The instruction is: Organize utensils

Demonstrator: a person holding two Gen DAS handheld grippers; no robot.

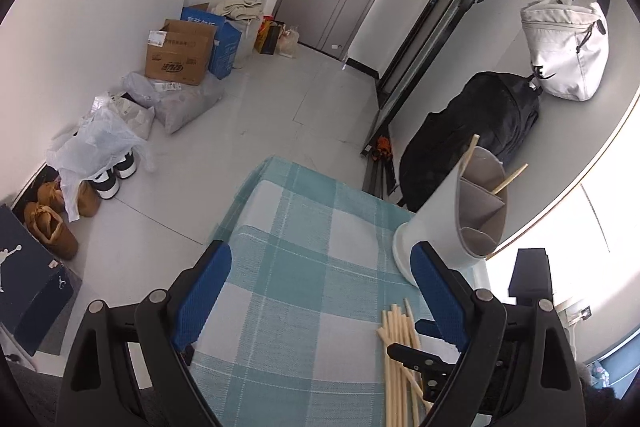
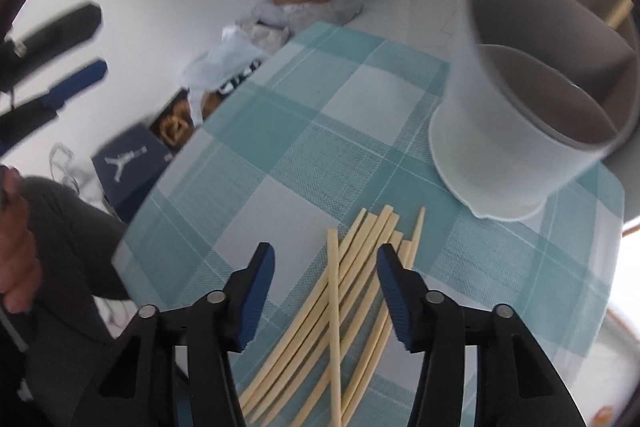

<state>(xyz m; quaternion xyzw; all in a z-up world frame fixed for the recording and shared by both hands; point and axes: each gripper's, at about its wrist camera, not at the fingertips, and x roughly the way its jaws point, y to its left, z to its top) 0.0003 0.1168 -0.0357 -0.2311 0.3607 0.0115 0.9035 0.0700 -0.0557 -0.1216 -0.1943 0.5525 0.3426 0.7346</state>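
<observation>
A bundle of pale, slender wooden chopsticks (image 2: 360,307) is seen lying loose and fanned on a teal and white checked woven tablecloth (image 2: 304,123); only the right wrist view shows most of their length, while the left wrist view catches just their ends at the lower right. The right gripper (image 2: 326,259), black-framed with ribbed blue pads, is held above this bundle with its fingers partly parted and several sticks between them; no pad is seen pressing on a stick. The left gripper (image 1: 320,259) is spread wide above bare cloth, and nothing is held in it. A smooth light grey plastic utensil holder (image 1: 452,215), round and split into compartments, stands just beyond the chopsticks, and two chopsticks (image 1: 510,179) are seen poking from its far compartments. A dark navy shoebox (image 2: 132,163) printed with a white jumping-figure logo is shown on the floor. Only the left wrist view shows a white fabric bag (image 1: 564,47) with a black swoosh.
</observation>
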